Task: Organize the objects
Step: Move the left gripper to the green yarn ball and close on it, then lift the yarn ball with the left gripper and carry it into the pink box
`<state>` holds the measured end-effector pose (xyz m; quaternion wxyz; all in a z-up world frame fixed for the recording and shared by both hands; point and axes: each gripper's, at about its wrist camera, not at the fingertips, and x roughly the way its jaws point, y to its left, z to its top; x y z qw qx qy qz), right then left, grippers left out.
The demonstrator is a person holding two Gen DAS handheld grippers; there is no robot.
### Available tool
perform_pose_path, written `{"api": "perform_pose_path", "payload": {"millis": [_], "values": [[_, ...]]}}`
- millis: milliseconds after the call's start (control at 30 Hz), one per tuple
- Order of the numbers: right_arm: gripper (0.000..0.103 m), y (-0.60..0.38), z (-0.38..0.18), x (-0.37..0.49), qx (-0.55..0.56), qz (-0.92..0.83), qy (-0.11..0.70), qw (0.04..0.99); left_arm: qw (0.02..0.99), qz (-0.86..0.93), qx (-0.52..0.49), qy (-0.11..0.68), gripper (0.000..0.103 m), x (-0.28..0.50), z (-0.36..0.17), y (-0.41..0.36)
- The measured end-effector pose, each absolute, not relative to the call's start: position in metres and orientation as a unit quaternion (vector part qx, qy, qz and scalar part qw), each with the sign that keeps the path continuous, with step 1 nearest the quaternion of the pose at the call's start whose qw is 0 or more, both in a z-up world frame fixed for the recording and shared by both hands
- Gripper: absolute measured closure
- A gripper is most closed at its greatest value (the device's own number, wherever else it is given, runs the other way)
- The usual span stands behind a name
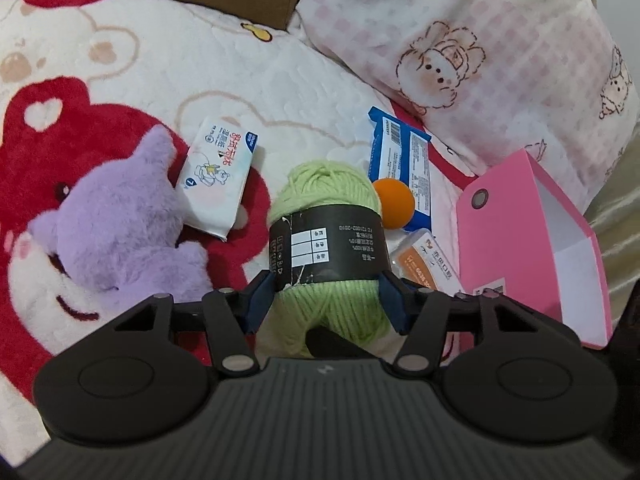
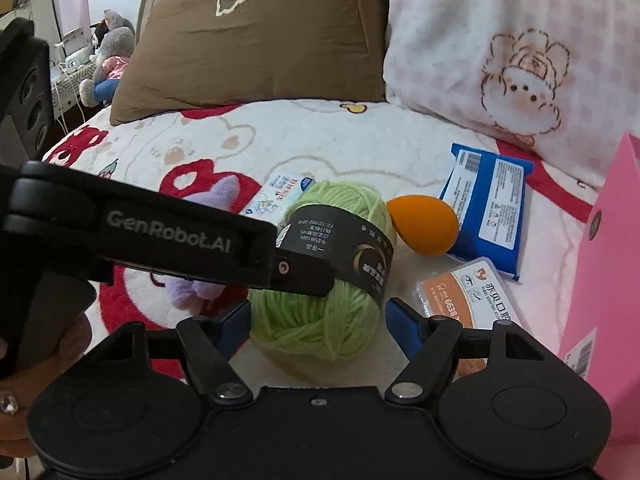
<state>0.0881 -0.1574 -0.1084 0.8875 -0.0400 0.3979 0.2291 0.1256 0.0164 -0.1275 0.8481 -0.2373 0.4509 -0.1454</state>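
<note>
Green yarn ball (image 1: 326, 256) (black-banded) pinched by left tongs (image 1: 326, 300); right tongs (image 2: 320, 320) spread beside it.

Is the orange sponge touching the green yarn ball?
Cannot tell. In the left wrist view the orange sponge sits right against the green yarn ball, partly hidden behind it; the right wrist view shows no clear gap or contact either.

Pale green yarn ball (image 1: 326, 240), wrapped in a black paper band with white print, lying on its side on the bed. Orange teardrop makeup sponge (image 1: 394, 197) touching its right side. Blue wipes pack (image 1: 402, 164) just behind the sponge, flat. Orange-and-white floss-pick box (image 1: 426, 266) nearer, flat. Purple plush toy (image 1: 120, 224) at left, white tissue pack (image 1: 218, 180) leaning against it. Pink open box (image 1: 532, 248) at right.
</note>
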Motion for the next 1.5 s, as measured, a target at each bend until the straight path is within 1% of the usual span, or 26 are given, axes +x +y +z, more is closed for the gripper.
{"api": "perform_pose_path", "payload": {"millis": [200, 500, 600, 900, 1233, 1500], "values": [[0.033, -0.156, -0.119, 0.098, -0.03, 0.226, 0.4, 0.887, 0.844, -0.144, -0.242, 0.455, 0.049, 0.129, -0.132, 0.016], [0.034, -0.155, -0.127, 0.098, -0.035, 0.217, 0.399, 0.89, 0.847, -0.136, -0.234, 0.457, 0.049, 0.126, -0.131, 0.01], [0.038, -0.154, -0.125, 0.094, -0.042, 0.223, 0.39, 0.893, 0.848, -0.14, -0.229, 0.456, 0.05, 0.125, -0.129, 0.01], [0.044, -0.149, -0.116, 0.085, -0.042, 0.225, 0.39, 0.892, 0.837, -0.147, -0.23, 0.474, 0.05, 0.119, -0.122, 0.015], [0.045, -0.147, -0.107, 0.064, -0.038, 0.228, 0.39, 0.891, 0.831, -0.151, -0.221, 0.488, 0.05, 0.102, -0.107, 0.011], [0.045, -0.147, -0.093, 0.043, -0.035, 0.231, 0.381, 0.894, 0.835, -0.147, -0.216, 0.484, 0.05, 0.081, -0.084, 0.005]]}}
